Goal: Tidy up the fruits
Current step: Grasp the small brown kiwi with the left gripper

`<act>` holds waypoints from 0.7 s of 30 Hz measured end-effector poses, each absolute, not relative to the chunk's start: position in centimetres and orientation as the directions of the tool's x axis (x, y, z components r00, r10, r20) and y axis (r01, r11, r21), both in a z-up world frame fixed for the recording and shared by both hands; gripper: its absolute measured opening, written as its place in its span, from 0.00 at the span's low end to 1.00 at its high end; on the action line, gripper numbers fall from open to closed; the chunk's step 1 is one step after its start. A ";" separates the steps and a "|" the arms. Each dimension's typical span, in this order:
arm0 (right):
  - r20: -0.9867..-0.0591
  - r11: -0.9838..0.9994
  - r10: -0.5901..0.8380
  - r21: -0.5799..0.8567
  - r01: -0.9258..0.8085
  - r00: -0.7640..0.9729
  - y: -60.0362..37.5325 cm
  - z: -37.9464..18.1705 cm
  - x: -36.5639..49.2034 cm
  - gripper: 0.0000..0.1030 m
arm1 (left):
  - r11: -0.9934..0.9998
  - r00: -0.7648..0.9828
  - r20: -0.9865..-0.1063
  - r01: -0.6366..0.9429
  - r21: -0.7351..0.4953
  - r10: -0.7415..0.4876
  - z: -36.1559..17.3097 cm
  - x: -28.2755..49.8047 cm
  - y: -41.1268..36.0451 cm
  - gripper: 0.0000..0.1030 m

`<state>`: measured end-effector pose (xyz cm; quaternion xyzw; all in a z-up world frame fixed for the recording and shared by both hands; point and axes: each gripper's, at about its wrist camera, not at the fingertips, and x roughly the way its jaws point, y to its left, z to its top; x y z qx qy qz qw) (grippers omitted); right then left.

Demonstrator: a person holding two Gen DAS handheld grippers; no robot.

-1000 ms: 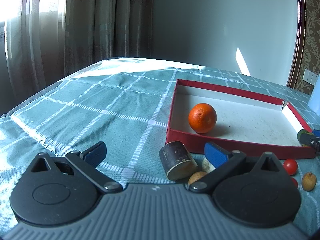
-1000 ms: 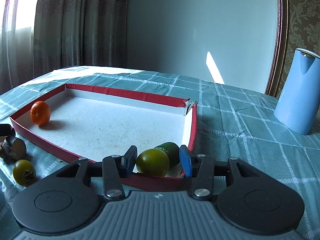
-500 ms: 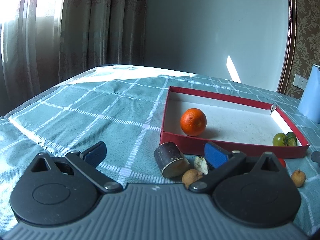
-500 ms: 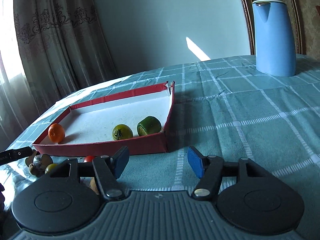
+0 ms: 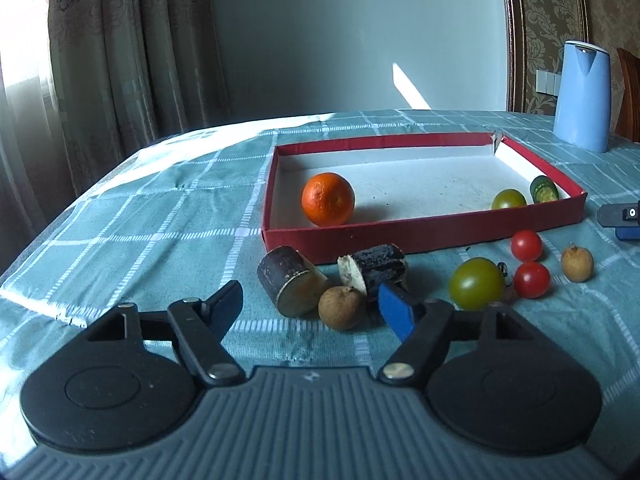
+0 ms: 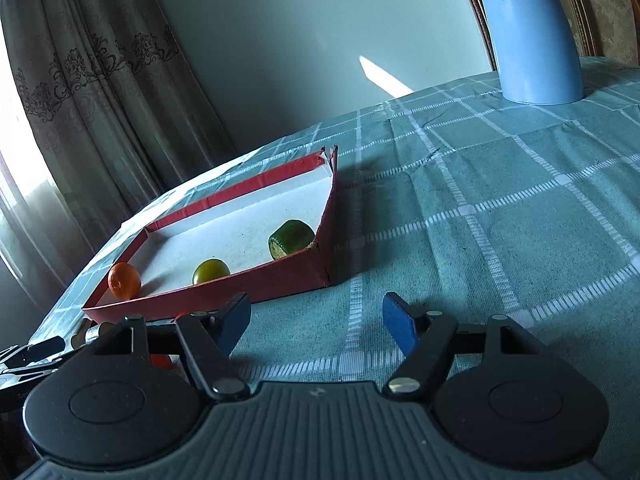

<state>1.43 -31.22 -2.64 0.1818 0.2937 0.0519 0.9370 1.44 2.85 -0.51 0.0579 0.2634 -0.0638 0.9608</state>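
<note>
A red box (image 5: pixel 420 234) holds an orange (image 5: pixel 328 199), a green tomato (image 5: pixel 509 200) and a cucumber piece (image 5: pixel 544 189). In front of it on the cloth lie two dark sugarcane pieces (image 5: pixel 290 286) (image 5: pixel 378 266), a longan (image 5: pixel 341 307), a green tomato (image 5: pixel 477 284), two red cherry tomatoes (image 5: pixel 526 245) (image 5: pixel 532 279) and another longan (image 5: pixel 577 263). My left gripper (image 5: pixel 310 306) is open and empty, just before the sugarcane and longan. My right gripper (image 6: pixel 316 320) is open and empty, near the box (image 6: pixel 280 276), where the orange (image 6: pixel 124 280), tomato (image 6: pixel 211 271) and cucumber (image 6: pixel 291 238) show.
A blue kettle (image 5: pixel 582 96) (image 6: pixel 528 36) stands at the back right on the teal checked tablecloth (image 5: pixel 160 216). Curtains (image 5: pixel 120 60) hang at the left behind the table edge. The right gripper's tip (image 5: pixel 622 216) shows at the right edge of the left wrist view.
My right gripper let the green tomato go in the box and drew back to the right. My left gripper pulled back, bringing more loose fruits into view.
</note>
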 end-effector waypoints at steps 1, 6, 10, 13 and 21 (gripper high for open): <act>-0.530 0.928 0.205 0.373 0.009 0.823 -31.2 -2.6 1.4 0.70 | 0.986 0.846 -0.523 0.157 0.060 -0.103 -0.6 1.6 3.0 0.68; -0.527 0.923 0.213 0.384 0.007 0.823 -31.3 -2.7 1.4 0.71 | 0.981 0.832 -0.542 0.185 0.065 -0.121 -0.9 1.9 2.8 0.49; -0.525 0.923 0.214 0.384 0.005 0.824 -31.3 -2.6 1.3 0.75 | 0.976 0.835 -0.538 0.194 0.095 -0.114 -0.9 1.7 2.3 0.48; -0.525 0.922 0.216 0.388 0.006 0.823 -31.4 -2.7 1.3 0.75 | 0.978 0.840 -0.531 0.190 0.091 -0.114 -0.9 1.4 2.4 0.43; -0.528 0.922 0.216 0.387 0.007 0.821 -31.4 -2.7 1.4 0.76 | 0.973 0.837 -0.530 0.213 0.087 -0.136 -0.9 0.8 2.3 0.38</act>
